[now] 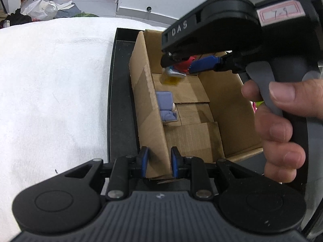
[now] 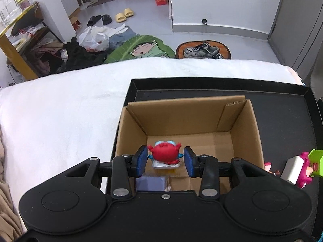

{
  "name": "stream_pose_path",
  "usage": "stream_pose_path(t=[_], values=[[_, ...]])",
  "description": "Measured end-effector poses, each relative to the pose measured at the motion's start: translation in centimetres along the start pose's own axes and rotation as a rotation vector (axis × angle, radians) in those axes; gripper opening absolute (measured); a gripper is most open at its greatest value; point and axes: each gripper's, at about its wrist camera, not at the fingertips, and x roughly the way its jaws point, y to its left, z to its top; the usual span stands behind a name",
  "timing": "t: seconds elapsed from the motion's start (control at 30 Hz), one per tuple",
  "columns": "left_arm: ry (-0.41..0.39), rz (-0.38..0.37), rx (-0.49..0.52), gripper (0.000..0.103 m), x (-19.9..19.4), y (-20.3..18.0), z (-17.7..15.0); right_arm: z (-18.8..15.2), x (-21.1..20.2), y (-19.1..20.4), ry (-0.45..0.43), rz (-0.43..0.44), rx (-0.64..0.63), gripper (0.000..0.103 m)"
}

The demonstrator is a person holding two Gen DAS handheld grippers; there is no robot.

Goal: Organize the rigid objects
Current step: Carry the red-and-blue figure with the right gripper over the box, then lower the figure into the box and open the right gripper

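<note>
The left tool [image 1: 158, 164] clamps the near-left wall of a cardboard box [image 2: 133, 129] standing in a black tray [image 2: 282, 125] on a white-covered bed. Over the box floor, the right tool [image 2: 164, 159] holds a red crab figurine [image 2: 164, 153]; a purple figurine [image 1: 166, 105] lies inside.

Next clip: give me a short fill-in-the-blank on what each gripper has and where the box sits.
1. The left gripper is clamped on a wall of the box, which is made of ____.
2. The right gripper holds a crab figure whose colour is ____.
3. The box stands in a tray whose colour is ____.

Missing words: cardboard; red; black
</note>
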Motion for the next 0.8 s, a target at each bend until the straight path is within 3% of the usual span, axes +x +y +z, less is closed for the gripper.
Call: stream_pose_path(t=[0.43,0.8], values=[[0.007,-0.001,-0.003,0.023,0.0,0.1,0.2,-0.2,2.4,0.1,0.023,-0.002,0.01,0.039],[0.007,0.005,0.0,0.023,0.0,0.0,0.3,-0.2,0.0,-0.8,-0.011,-0.026,-0.014,0.044]])
